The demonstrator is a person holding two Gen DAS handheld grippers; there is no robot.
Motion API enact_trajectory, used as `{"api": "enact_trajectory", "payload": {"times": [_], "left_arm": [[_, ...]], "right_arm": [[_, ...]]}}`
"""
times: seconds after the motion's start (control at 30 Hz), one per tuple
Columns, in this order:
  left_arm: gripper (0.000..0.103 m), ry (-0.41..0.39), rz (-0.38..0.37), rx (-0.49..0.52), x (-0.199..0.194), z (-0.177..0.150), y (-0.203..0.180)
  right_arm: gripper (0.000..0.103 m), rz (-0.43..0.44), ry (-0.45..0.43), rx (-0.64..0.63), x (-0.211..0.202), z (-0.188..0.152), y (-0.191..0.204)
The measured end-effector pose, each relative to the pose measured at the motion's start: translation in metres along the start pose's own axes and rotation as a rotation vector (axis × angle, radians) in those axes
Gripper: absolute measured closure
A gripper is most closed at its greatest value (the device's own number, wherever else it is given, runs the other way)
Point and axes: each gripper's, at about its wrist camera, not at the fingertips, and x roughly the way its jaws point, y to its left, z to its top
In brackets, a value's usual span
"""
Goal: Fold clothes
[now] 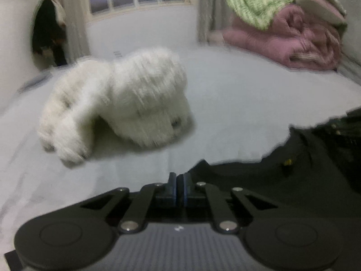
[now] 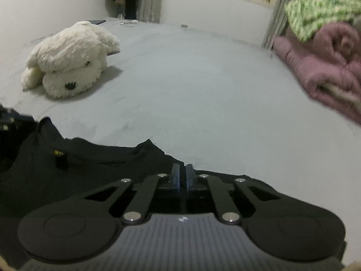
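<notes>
Both tongs are sitting narrow: left tongs (image 1: 176, 180) nearly touching, right tongs (image 2: 183, 176) slightly apart, neither visibly pinching cloth. They are hovering at the edge of a dark garment (image 2: 90, 164) lying spread on the bed (image 2: 203, 79). Whether folding is starting or partly done is unclear. Open sheet is extending ahead; toy dog (image 2: 67, 61) and blankets (image 2: 327, 67) are bordering it.

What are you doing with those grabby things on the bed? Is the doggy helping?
A person holds two grippers over a black garment spread on the grey bed, to fold it. The left gripper and right gripper both look closed at the garment's edge, but whether they pinch the cloth is hard to tell. The white toy dog just lies further back. Pink and green blankets are piled to the right.
</notes>
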Motion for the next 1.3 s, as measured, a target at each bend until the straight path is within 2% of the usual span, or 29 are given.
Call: {"api": "enact_trajectory", "payload": {"times": [0.07,0.13,0.3,0.4,0.43,0.5,0.53,0.57,0.6,0.67,0.77,0.97,1.17,1.3], "left_arm": [[0.098,-0.09,0.037,-0.038,-0.012,-0.001,0.003],[0.098,-0.134,0.058,-0.052,-0.015,-0.002,0.005],[0.097,-0.001,0.061,-0.027,0.017,-0.005,0.004],[0.096,0.017,0.069,-0.026,0.02,-0.004,0.001],[0.094,0.018,0.072,-0.023,0.019,-0.003,0.0],[0.084,0.02,0.083,-0.04,0.013,-0.003,0.006],[0.068,0.02,0.09,-0.058,0.007,-0.004,0.012],[0.057,0.02,0.098,-0.077,0.001,-0.005,0.019],[0.057,0.02,0.105,-0.096,-0.005,-0.005,0.025],[0.051,0.02,0.119,-0.133,-0.017,-0.007,0.038],[0.05,0.021,0.141,-0.189,-0.034,-0.01,0.057],[0.047,0.021,0.184,-0.301,-0.07,-0.015,0.095],[0.047,0.094,0.212,-0.429,-0.107,-0.038,0.137],[0.047,0.156,0.178,-0.495,-0.122,-0.056,0.147]], "right_arm": [[0.102,-0.029,-0.062,0.016,-0.009,-0.005,-0.001],[0.102,-0.054,-0.112,0.043,-0.015,-0.008,-0.004],[0.102,-0.068,-0.064,0.048,0.002,-0.01,-0.007],[0.101,-0.078,-0.032,0.034,0.012,-0.009,-0.004],[0.1,-0.086,-0.027,0.03,0.014,-0.007,-0.003],[0.097,-0.099,-0.024,0.026,0.012,-0.005,0.002],[0.091,-0.093,-0.024,0.037,0.009,-0.005,0.002],[0.091,-0.079,-0.024,0.064,0.005,-0.005,0.001],[0.088,-0.057,-0.026,0.089,0.002,-0.005,0.0],[0.068,-0.027,-0.035,0.124,-0.005,-0.006,0.0],[0.066,-0.02,-0.041,0.125,-0.014,-0.003,0.006],[0.066,0.066,-0.027,0.179,-0.03,0.008,0.025],[0.066,0.149,-0.018,0.188,-0.051,0.013,0.056],[0.066,0.215,-0.009,0.19,-0.067,0.011,0.081]]}}
